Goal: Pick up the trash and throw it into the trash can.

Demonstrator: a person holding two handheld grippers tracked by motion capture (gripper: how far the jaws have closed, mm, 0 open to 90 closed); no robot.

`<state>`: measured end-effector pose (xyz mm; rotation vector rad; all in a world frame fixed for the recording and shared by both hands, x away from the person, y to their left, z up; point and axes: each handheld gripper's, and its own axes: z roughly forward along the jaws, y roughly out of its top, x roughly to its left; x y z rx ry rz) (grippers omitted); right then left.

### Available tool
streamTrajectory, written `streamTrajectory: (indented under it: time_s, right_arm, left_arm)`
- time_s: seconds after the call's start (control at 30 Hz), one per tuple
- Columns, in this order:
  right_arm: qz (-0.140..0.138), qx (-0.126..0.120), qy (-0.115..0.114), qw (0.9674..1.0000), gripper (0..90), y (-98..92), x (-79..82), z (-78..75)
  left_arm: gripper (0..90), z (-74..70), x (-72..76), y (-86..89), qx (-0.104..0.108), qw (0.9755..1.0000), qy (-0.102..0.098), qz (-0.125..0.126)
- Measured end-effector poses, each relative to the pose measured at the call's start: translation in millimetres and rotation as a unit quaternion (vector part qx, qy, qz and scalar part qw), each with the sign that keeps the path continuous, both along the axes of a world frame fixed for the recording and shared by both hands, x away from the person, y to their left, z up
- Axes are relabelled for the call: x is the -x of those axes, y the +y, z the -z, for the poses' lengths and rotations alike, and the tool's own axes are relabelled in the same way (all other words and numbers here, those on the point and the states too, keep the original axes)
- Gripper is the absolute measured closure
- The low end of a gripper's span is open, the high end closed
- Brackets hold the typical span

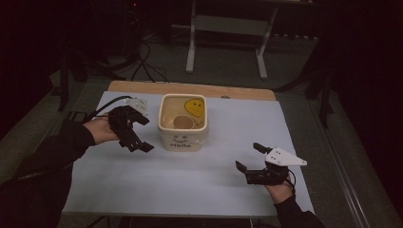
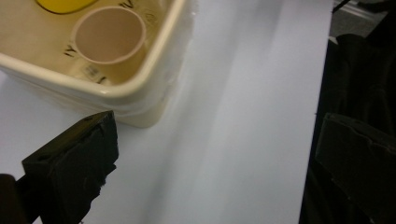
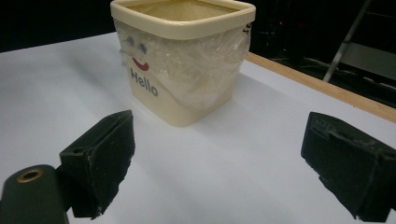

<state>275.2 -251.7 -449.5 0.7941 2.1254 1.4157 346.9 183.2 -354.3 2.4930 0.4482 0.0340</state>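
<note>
A cream square bin (image 1: 183, 137) with a smiley face and "Hello" on its front stands mid-table. Inside it lie a pale paper cup (image 1: 182, 122) and a yellow smiley object (image 1: 195, 107). My left gripper (image 1: 145, 134) hovers just left of the bin, open and holding nothing. In the left gripper view its jaws (image 2: 217, 158) stand wide apart beside the bin's corner (image 2: 116, 91), with the cup (image 2: 109, 35) visible inside. My right gripper (image 1: 249, 156) is open near the front right, well apart from the bin. It (image 3: 224, 158) faces the bin (image 3: 182, 65), which is lined with clear plastic.
A white sheet (image 1: 190, 175) covers the table, with a wooden strip (image 1: 190, 89) showing along the far edge. Behind the table stand a metal frame (image 1: 225, 42) and floor cables (image 1: 142, 66). The surroundings are dark.
</note>
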Motion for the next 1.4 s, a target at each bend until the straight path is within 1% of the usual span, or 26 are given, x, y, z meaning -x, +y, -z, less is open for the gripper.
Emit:
streamTrajectory:
  time_s: [0.03,0.07,0.13,0.17,0.2,0.23,0.27,0.3,0.37,0.4,0.43,0.5,0.53,0.57,0.67,0.73,0.8,0.9,0.93,1.0,1.03,1.1,1.23,1.3,1.33,1.4]
  right_arm:
    - [0.0,0.0,0.0,1.0,9.6,0.0,0.0,0.0]
    - [0.0,0.0,0.0,1.0,9.6,0.1,0.0,0.0]
    - [-0.001,0.001,-0.001,1.0,9.6,0.4,0.2,0.0]
    - [-0.002,0.002,-0.001,1.0,9.6,0.4,0.1,0.0]
    - [-0.001,0.002,-0.002,1.0,9.6,0.4,0.1,0.0]
    - [-0.001,0.001,-0.001,1.0,9.6,0.4,0.0,0.0]
    - [-0.001,0.001,-0.001,1.0,9.6,0.4,0.0,0.0]
    - [0.0,0.002,-0.001,1.0,9.6,0.5,0.1,0.0]
    - [-0.001,0.002,-0.001,1.0,9.6,0.5,0.1,0.0]
    - [0.0,0.002,-0.001,1.0,9.6,0.5,0.2,-0.1]
    - [-0.001,0.001,-0.001,1.0,9.6,0.3,0.2,-0.1]
    - [0.0,0.003,-0.001,1.0,9.6,0.3,0.2,-0.1]
    - [-0.001,0.001,-0.001,1.0,9.6,0.2,0.1,0.0]
    - [0.0,0.002,-0.001,1.0,9.6,0.2,0.2,0.0]
    - [-0.001,0.003,-0.002,1.0,9.6,0.4,0.4,-0.2]
    - [-0.001,0.003,-0.002,1.0,9.6,0.3,0.3,0.0]
    - [-0.001,0.004,-0.002,1.0,9.6,0.2,0.1,0.2]
    - [0.0,0.003,-0.001,1.0,9.6,-0.1,-0.4,0.4]
    - [0.0,0.004,-0.002,1.0,9.6,0.2,-0.2,0.2]
    - [-0.001,0.005,-0.002,1.0,9.6,0.4,0.0,0.2]
    - [-0.001,0.005,-0.002,1.0,9.6,0.5,-0.1,0.3]
    - [-0.001,0.006,-0.002,1.0,9.6,0.6,-0.2,0.4]
    - [-0.001,0.006,-0.002,1.0,9.6,0.6,-0.3,0.6]
    - [-0.001,0.006,-0.002,1.0,9.6,0.3,-0.6,0.8]
    - [-0.001,0.006,-0.001,1.0,9.6,0.2,-0.7,0.9]
    - [-0.002,0.005,-0.001,1.0,9.6,-0.1,-0.9,1.1]
  left_arm:
    - [0.4,2.5,2.0,0.4,-0.001,1.0,-0.005,-0.006]
    - [0.4,4.6,3.5,0.9,0.002,1.0,-0.003,-0.006]
    - [0.4,12.1,7.6,2.3,0.011,0.9998,-0.004,-0.019]
    - [0.4,15.0,9.2,2.4,0.016,0.9997,-0.001,-0.021]
    - [0.4,20.5,11.3,2.3,0.013,0.9995,-0.007,-0.026]
    - [0.4,24.8,12.7,2.0,0.01,0.9994,-0.007,-0.031]
    - [0.4,29.0,14.2,2.0,0.011,0.9995,-0.005,-0.03]
    - [0.4,33.2,15.6,1.7,0.012,0.9992,-0.007,-0.037]
    - [0.4,40.3,18.5,1.5,0.025,0.9991,0.002,-0.034]
    - [0.4,45.2,21.0,0.7,0.028,0.9989,0.0,-0.038]
    - [0.4,49.0,23.2,0.3,0.036,0.9987,0.004,-0.036]
    - [0.4,56.2,27.2,-0.6,0.047,0.998,0.005,-0.041]
    - [0.4,60.0,28.6,-0.3,0.057,0.9976,0.011,-0.037]
    - [0.4,64.3,28.9,0.8,0.062,0.9971,0.012,-0.043]
    - [0.4,77.0,32.8,2.5,0.068,0.9962,0.016,-0.052]
    - [0.4,83.6,37.5,1.8,0.071,0.9959,0.02,-0.052]
    - [0.4,88.7,42.6,0.9,0.073,0.9958,0.02,-0.052]
    - [0.4,95.3,49.4,1.2,0.095,0.9934,0.025,-0.058]
    - [0.5,97.3,51.1,0.7,0.097,0.993,0.024,-0.063]
    - [0.4,102.1,54.8,-0.8,0.106,0.9922,0.026,-0.061]
    - [0.4,104.7,56.4,-2.0,0.108,0.9916,0.027,-0.066]
    - [0.4,110.2,59.3,-4.2,0.113,0.9909,0.029,-0.067]
    - [0.5,120.1,62.3,-5.1,0.132,0.9873,0.037,-0.079]
    - [0.5,124.0,63.6,-6.0,0.13,0.9874,0.04,-0.08]
    - [0.5,125.3,64.0,-6.3,0.126,0.9881,0.037,-0.08]
    - [0.5,127.2,63.7,-6.2,0.13,0.9874,0.042,-0.079]
